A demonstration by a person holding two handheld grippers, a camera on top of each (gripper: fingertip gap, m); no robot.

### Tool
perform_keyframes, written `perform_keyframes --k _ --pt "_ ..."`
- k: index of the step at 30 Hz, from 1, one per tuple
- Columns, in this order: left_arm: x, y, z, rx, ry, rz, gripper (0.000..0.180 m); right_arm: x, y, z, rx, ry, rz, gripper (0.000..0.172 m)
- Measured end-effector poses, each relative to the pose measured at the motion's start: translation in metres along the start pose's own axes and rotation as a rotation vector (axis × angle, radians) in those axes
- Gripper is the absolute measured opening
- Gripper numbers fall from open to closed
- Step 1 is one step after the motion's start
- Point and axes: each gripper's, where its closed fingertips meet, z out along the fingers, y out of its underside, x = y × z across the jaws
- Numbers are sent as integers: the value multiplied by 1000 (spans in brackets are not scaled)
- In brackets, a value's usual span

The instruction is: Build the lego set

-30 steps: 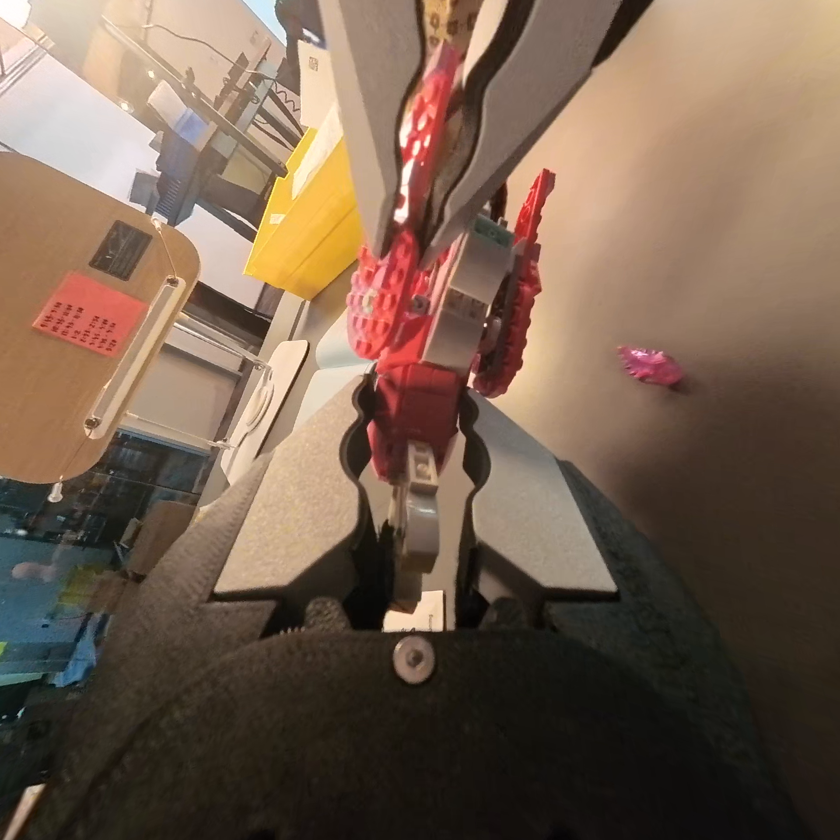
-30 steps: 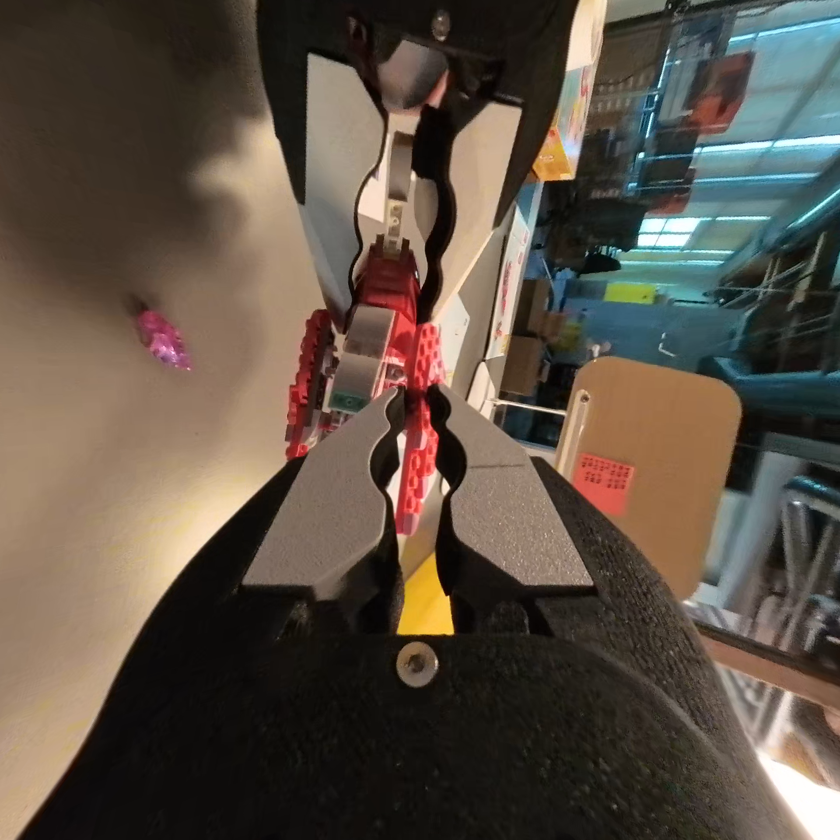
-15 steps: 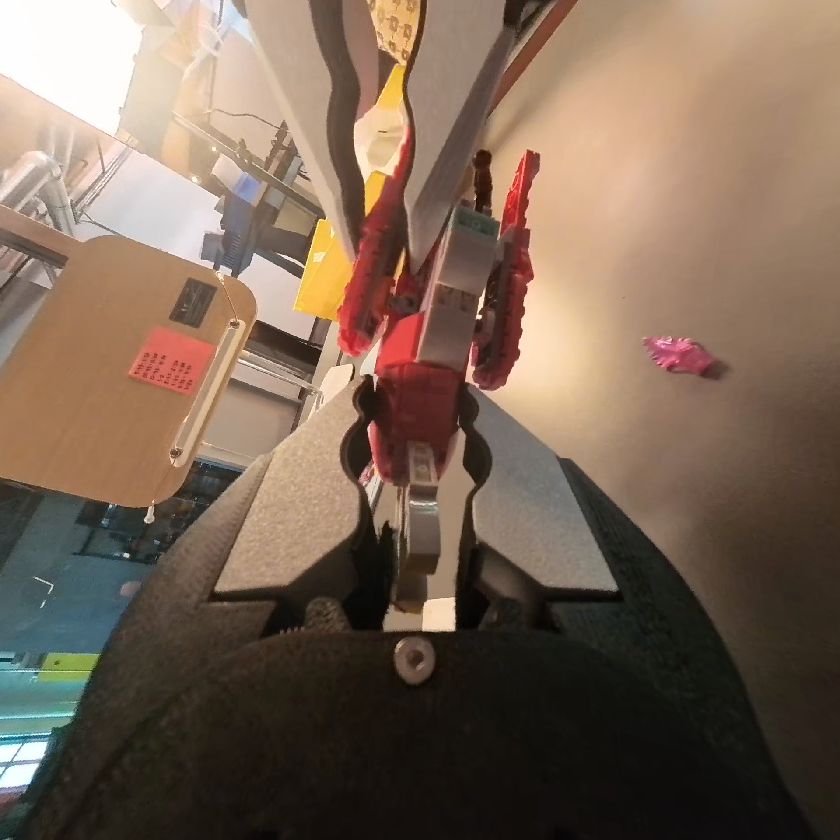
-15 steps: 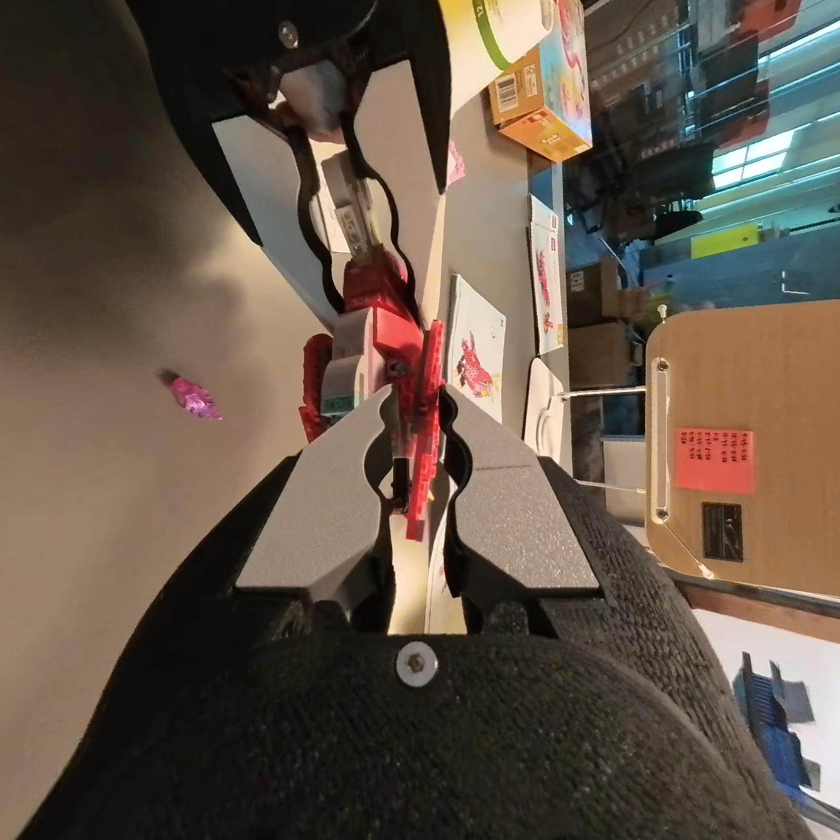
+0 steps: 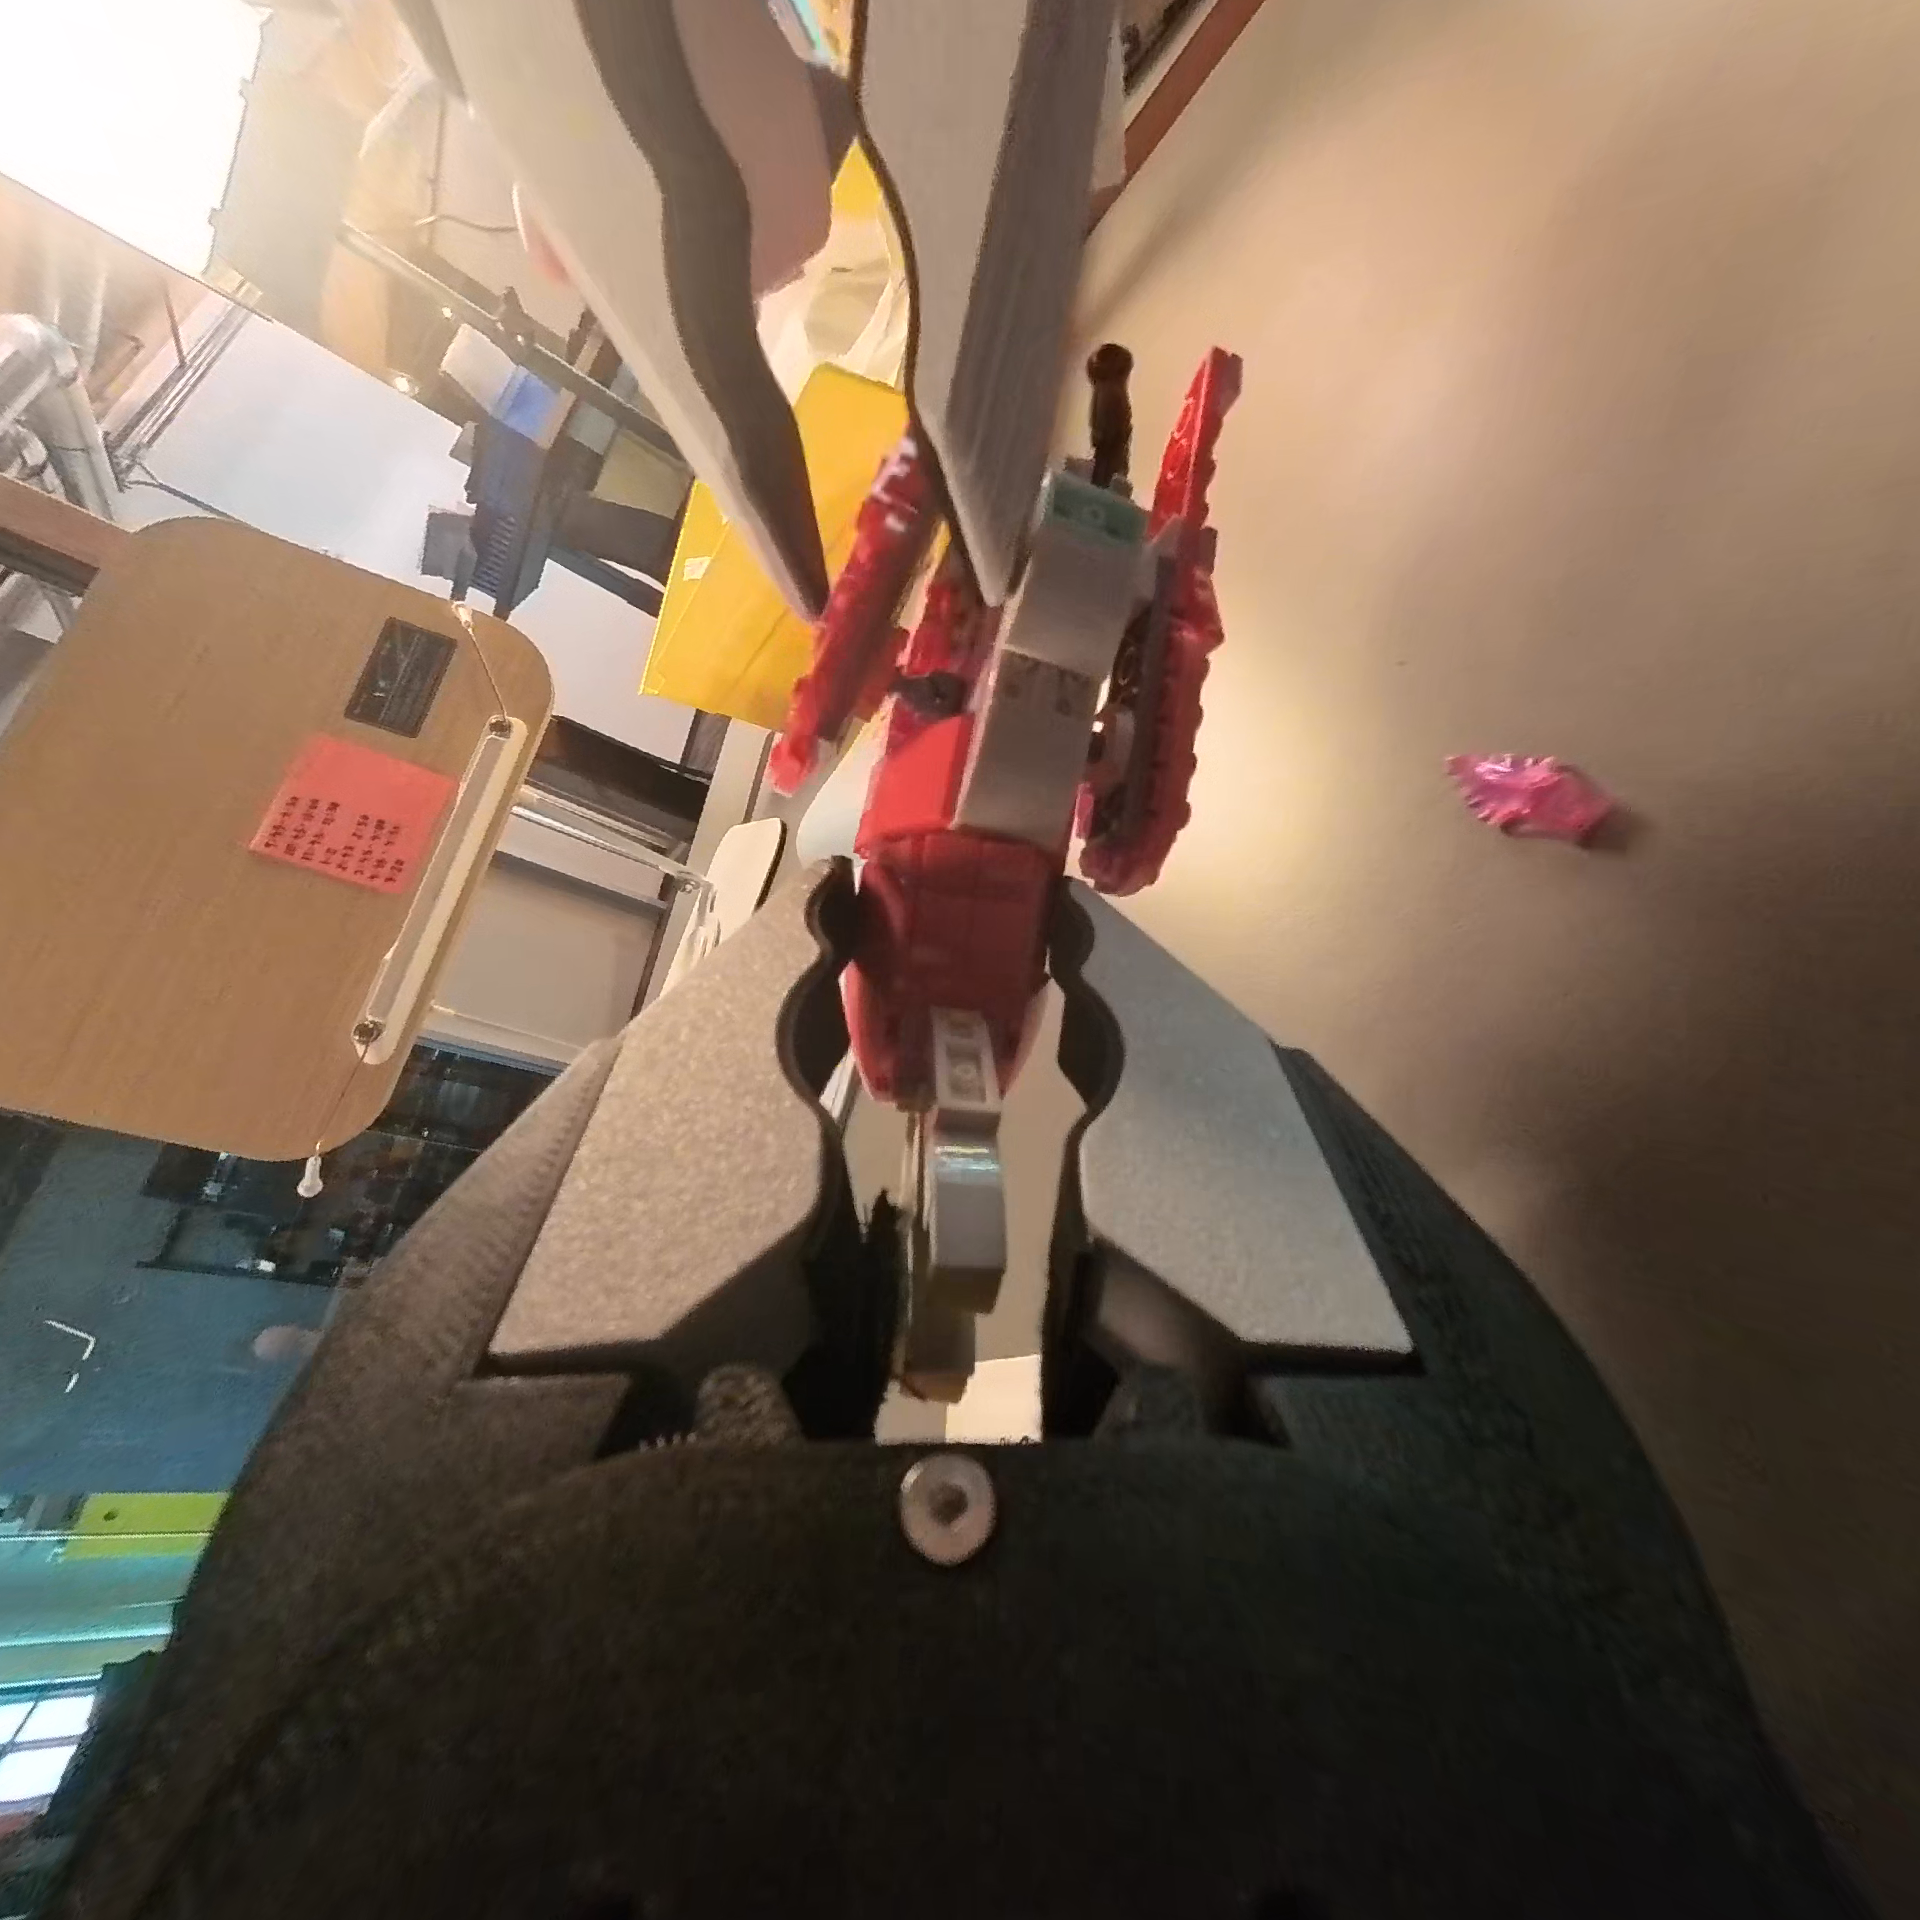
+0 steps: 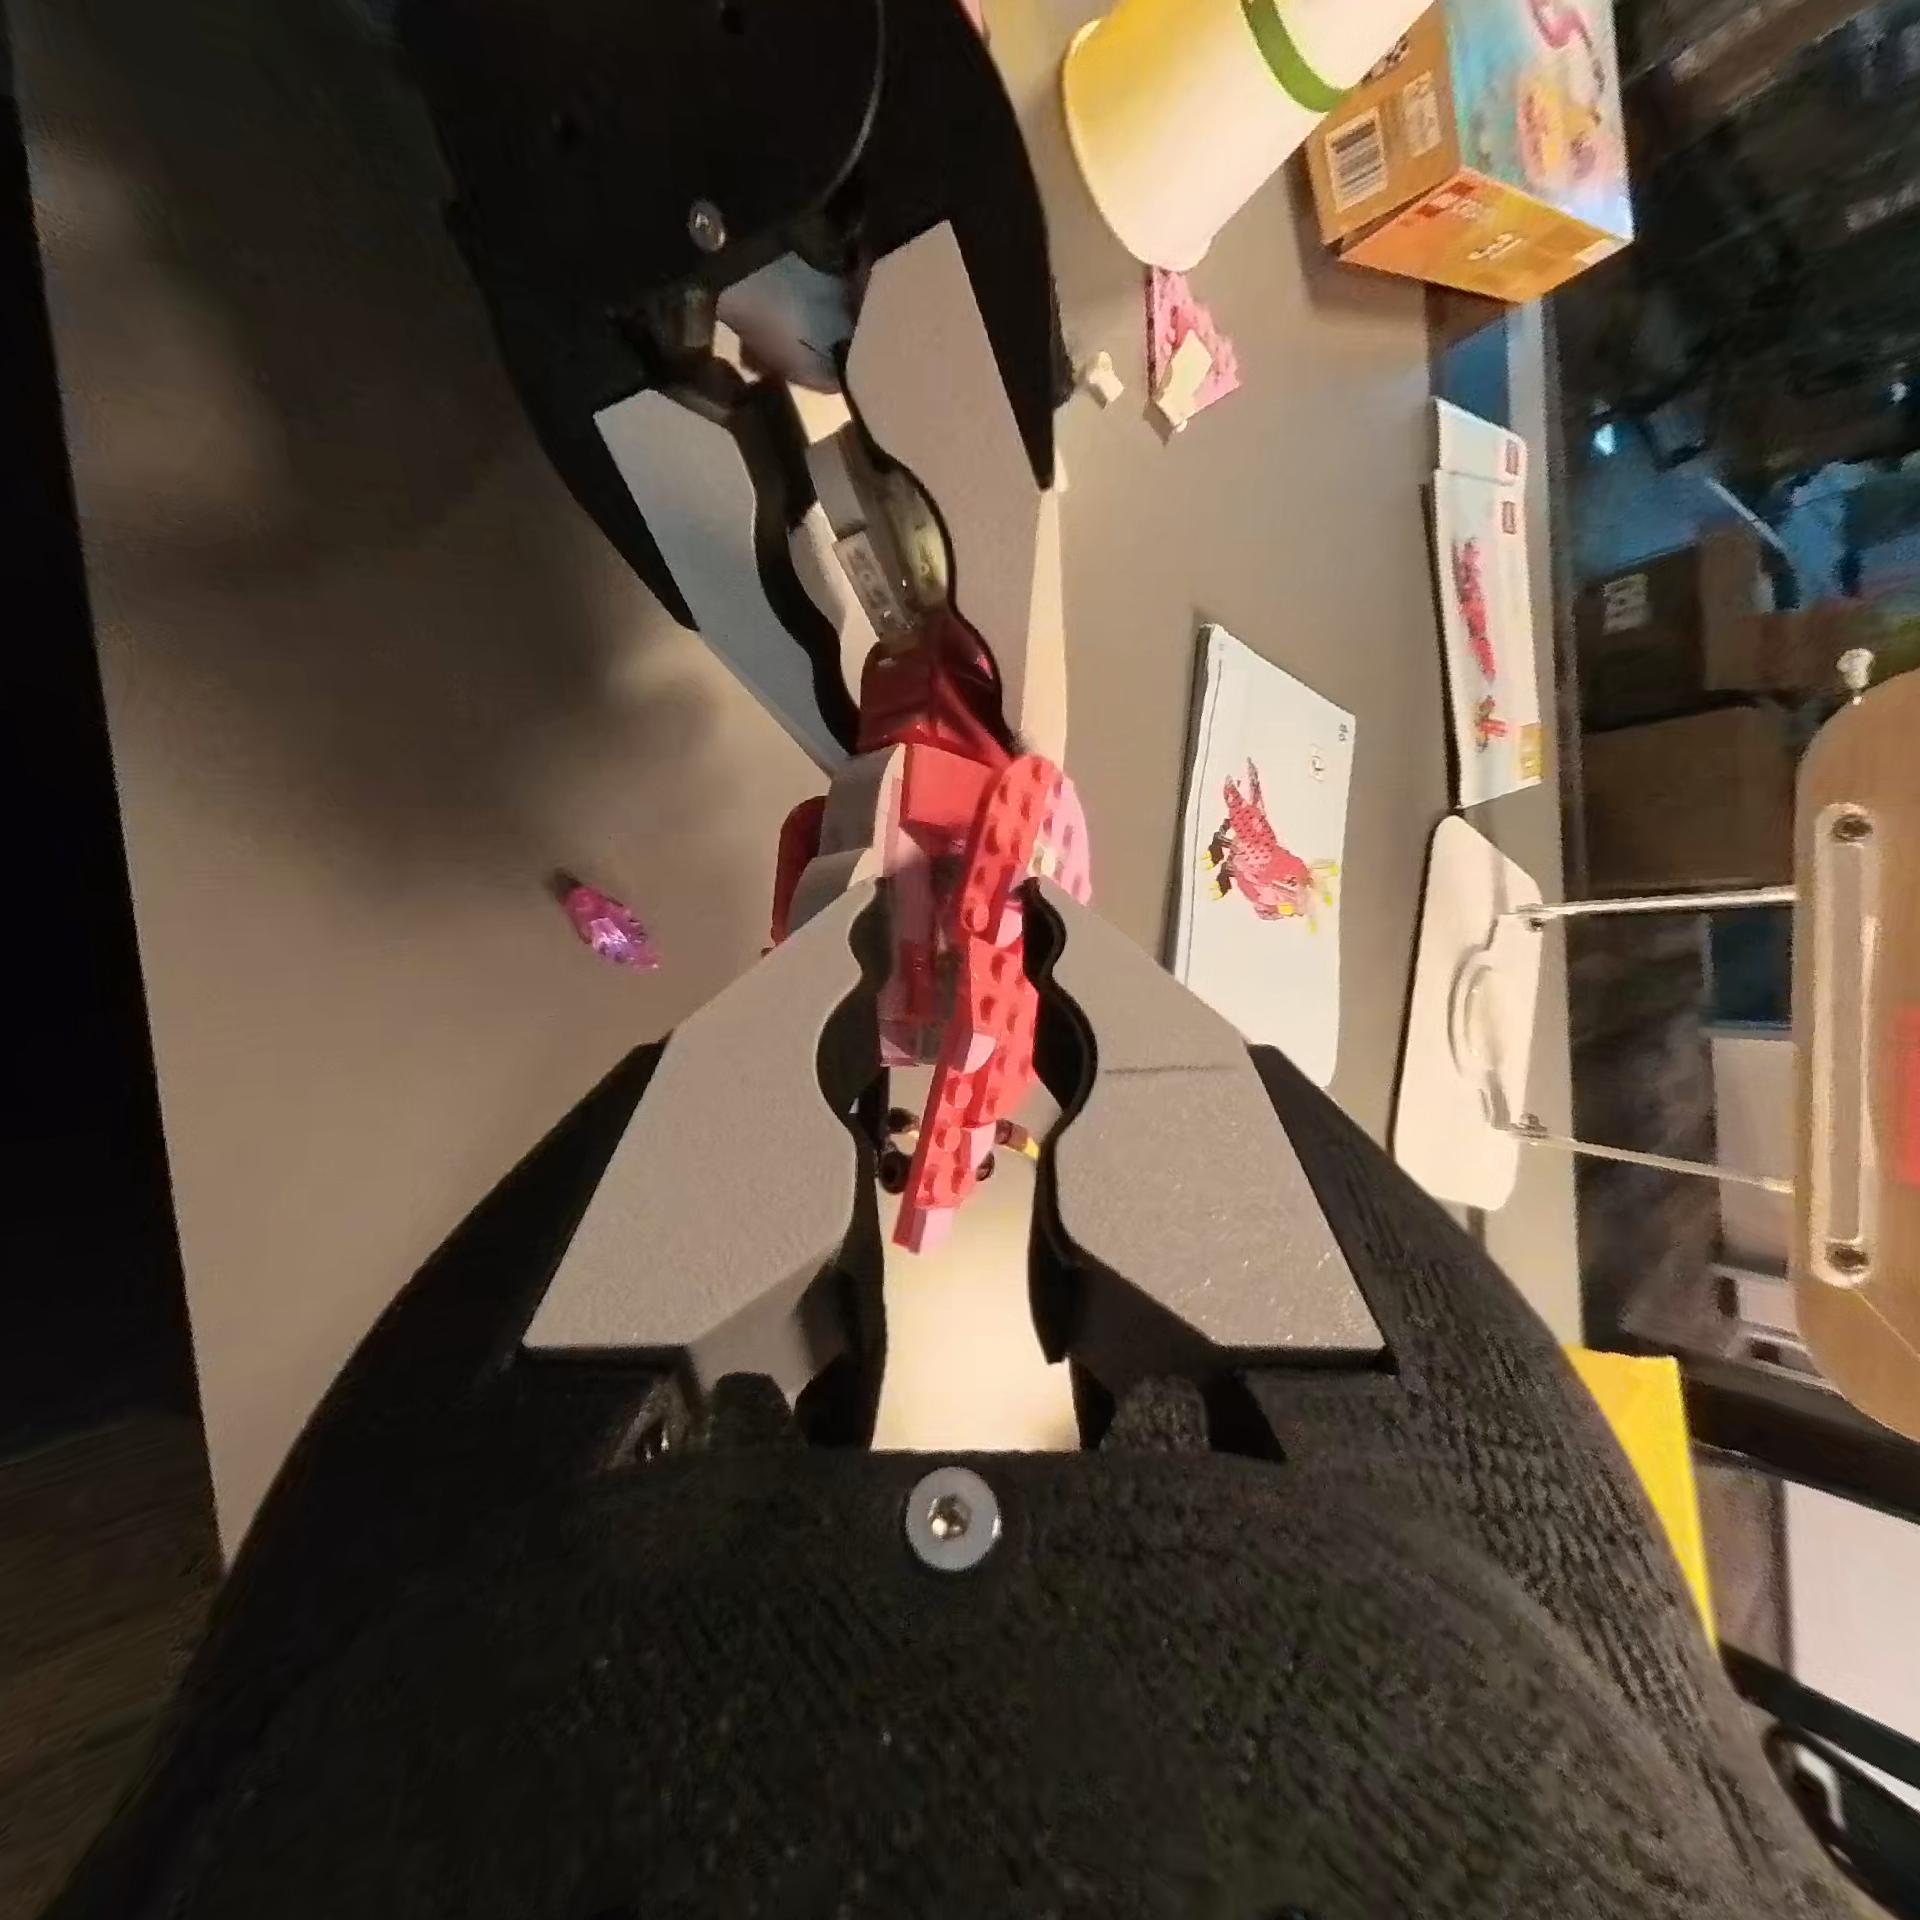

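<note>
Where the left gripper (image 5: pixel 951 925) is seen closest, its fingers are closed narrowly on the dark red end of a brick-built model (image 5: pixel 997 727), and both pads are pressed against that block. A grey stem of the model is run back between the fingers toward the palm. The model is thus held above the bench (image 5: pixel 1558 416), not resting on it.

From the opposite side, the right gripper (image 6: pixel 951 904) is set around a red wing (image 6: pixel 987 935) and the pink body beside it. Its fingers are kept narrowly apart. Dark gaps are seen beside the wing in the hollows of the pads, and whether the tips press on it cannot be told.

Only the left hold is seen to be sure, so it is judged that the model's weight is best carried there, with that clamp kept firm and level. The model is made of snapped bricks and thin plates, so any force at the wing is judged best kept light and square, without twist.

Farther off, a pink shard (image 5: pixel 1527 795) is seen alone on the bench, well apart from both grippers. Beyond it, a booklet (image 6: pixel 1257 831), a cup (image 6: pixel 1174 135) and a box (image 6: pixel 1475 156) are laid out.
</note>
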Motion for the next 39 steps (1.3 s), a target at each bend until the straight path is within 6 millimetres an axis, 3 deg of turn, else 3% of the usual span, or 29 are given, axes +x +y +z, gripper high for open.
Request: perform_keyframes --k 9,10,11,15,23,30,39 --pt "5 1 2 -14 11 29 36 -11 2 2 -37 -145 92 30" --pt "4 1 2 -14 8 23 36 -16 3 2 -49 -193 112 53" --pt "4 3 2 -18 16 17 36 -18 3 3 -56 -212 132 64" --pt "7 1 2 -15 24 15 36 -15 4 4 -61 -200 128 51" --pt "6 4 4 -32 54 -111 36 -11 11 15 -180 -22 13 59" --pt "2 8 4 -37 76 -219 35 -14 18 25 -287 139 -179 90" --pt "1 7 3 -27 93 -262 35 5 15 27 -302 325 -266 62"
